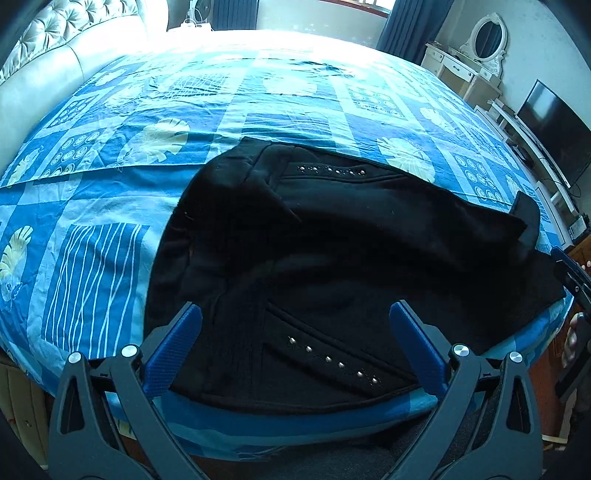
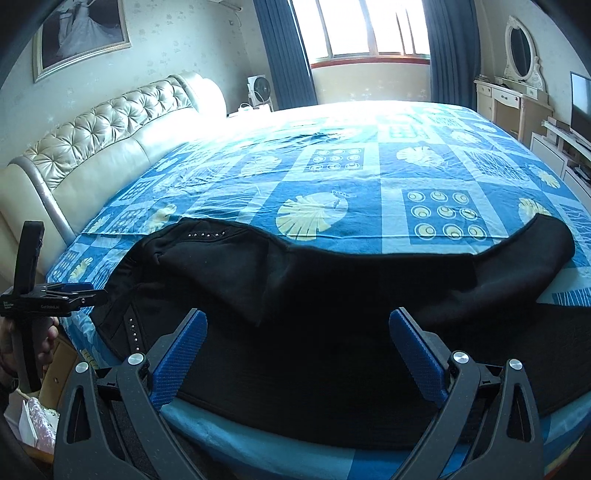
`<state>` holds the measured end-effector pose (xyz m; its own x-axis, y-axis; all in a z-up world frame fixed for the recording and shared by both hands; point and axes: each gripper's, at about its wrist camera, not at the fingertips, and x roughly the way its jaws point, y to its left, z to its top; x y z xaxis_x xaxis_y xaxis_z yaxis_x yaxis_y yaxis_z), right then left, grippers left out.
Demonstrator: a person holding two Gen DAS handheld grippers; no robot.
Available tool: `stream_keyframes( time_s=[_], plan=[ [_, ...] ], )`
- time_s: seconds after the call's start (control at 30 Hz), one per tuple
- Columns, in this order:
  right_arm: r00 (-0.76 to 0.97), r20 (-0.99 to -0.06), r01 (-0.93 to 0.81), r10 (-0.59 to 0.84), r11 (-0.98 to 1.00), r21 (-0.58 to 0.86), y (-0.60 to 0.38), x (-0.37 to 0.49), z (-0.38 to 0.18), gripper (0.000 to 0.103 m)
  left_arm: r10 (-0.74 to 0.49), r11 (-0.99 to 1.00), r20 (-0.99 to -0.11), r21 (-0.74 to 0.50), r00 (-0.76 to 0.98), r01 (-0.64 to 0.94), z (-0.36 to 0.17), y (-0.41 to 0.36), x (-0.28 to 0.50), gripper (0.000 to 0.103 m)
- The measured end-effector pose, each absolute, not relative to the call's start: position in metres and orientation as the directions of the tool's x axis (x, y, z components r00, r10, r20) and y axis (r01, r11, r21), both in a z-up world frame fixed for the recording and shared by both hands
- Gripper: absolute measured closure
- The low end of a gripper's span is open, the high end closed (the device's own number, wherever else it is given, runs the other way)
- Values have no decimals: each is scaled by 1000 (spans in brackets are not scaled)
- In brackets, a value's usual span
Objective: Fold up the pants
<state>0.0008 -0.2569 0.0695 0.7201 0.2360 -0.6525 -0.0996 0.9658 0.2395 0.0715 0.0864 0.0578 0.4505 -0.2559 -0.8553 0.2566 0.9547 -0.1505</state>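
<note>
Black pants (image 1: 332, 258) with rows of silver studs lie spread near the front edge of the bed (image 1: 110, 206), one leg lying partly over the other. My left gripper (image 1: 295, 325) is open, hovering over the waist end with nothing between its blue fingers. My right gripper (image 2: 297, 332) is open and empty above the leg part of the pants (image 2: 332, 295). The left gripper also shows in the right wrist view (image 2: 79, 293) at the far left. The right gripper shows at the right edge of the left wrist view (image 1: 570, 269).
The bed has a blue patterned sheet (image 2: 332, 177) and a tufted cream headboard (image 2: 103, 136) on the left. A white dresser with mirror (image 2: 517, 85) and a TV (image 1: 554, 136) stand to the right. A window with blue curtains (image 2: 369, 29) is at the back.
</note>
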Motion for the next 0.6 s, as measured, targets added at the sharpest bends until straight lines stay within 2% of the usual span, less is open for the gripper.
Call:
stream_keyframes(
  time_s=[0.1, 0.2, 0.37, 0.5, 0.6],
  plan=[
    [689, -665, -189, 288, 957, 218, -256, 41, 76, 4, -273, 954, -854, -182, 443, 237, 58, 113, 122, 2],
    [637, -686, -275, 353, 935, 226, -251, 81, 76, 4, -344, 934, -842, -264, 415, 240, 55, 132, 174, 2],
    [524, -749, -343, 405, 905, 250, -240, 129, 54, 4, -412, 901, -846, -322, 340, 290, 31, 132, 244, 3],
    [427, -779, -365, 459, 876, 316, -241, 149, 34, 4, -469, 865, -854, -392, 225, 313, 7, 117, 279, 24],
    [359, -772, -359, 525, 841, 405, -243, 160, 22, 4, -471, 854, -872, -410, 137, 321, -14, 102, 292, 25]
  ],
)
